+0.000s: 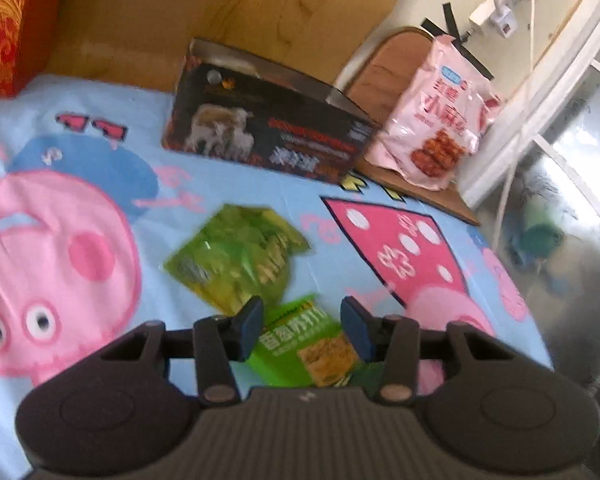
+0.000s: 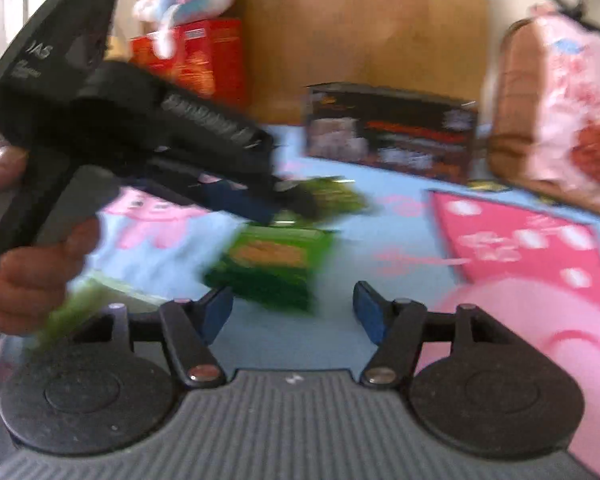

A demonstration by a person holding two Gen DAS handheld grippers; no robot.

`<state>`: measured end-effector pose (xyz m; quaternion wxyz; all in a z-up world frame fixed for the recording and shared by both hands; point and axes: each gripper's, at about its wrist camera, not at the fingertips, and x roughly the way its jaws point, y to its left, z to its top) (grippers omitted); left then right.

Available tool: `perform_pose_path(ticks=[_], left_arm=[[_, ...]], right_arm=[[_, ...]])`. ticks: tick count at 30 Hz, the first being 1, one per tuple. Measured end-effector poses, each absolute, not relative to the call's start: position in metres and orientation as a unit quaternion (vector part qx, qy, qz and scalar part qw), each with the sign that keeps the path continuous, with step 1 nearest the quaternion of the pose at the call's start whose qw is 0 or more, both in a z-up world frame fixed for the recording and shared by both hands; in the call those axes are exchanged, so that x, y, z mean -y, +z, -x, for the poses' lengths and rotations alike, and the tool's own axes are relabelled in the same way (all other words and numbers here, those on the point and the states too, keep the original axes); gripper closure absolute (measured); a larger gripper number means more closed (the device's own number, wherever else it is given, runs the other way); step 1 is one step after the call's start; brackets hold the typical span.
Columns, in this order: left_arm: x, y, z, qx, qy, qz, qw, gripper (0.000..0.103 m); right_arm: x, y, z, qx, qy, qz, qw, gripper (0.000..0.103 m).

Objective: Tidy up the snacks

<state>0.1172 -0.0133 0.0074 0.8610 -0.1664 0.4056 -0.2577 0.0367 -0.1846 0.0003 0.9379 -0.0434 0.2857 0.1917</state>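
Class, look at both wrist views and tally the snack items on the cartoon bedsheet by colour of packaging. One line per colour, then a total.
Green packets: 2, the crumpled green packet and the green cracker packet
Pink bag: 1, the pink bag
Dark box: 1, the dark box
Total: 4

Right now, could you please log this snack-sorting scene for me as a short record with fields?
surface: cartoon pig bedsheet
left gripper: open, over the green cracker packet
right gripper: open, holding nothing
loose snacks: yellow-green packet beyond the cracker packet
container: open dark box at the far edge of the sheet
beside box: pink snack bag, upright on a wooden stand
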Motion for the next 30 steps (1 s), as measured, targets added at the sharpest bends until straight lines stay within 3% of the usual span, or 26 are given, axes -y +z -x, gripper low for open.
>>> perform_pose_path(ticks=[4,8,15,16,20,30], left_arm=[[0.004,0.01,-0.1,-0.41,-0.282,0.201,0.844,0.06],[-0.007,0.022,-0.098,-0.391,-0.257,0.206,0.86,0.057],[0.008,0.013,-0.11,-0.417,-0.251,0.179,0.855,0.059],[0.01,0.008,-0.109,-0.426,-0.252,0.176,0.851,0.059],[0.018,0.004,-0.097,-0.434,-0.28,0.168,0.84,0.063],[0.019,0.034,-0.098,-0.4,-0.291,0.165,0.853,0.063]], right_arm=[[0.228,-0.001,-0.04,-0.28,0.086,0.017,0.956,0.034],[0.25,0.007,-0.031,-0.28,0.139,-0.072,0.947,0.034],[0.203,0.0,-0.019,-0.293,0.207,-0.011,0.933,0.034],[0.2,-0.001,-0.02,-0.296,0.207,-0.01,0.932,0.036],[0.199,-0.001,-0.024,-0.291,0.2,0.001,0.936,0.071],[0.205,0.002,-0.026,-0.272,0.2,-0.009,0.941,0.077]])
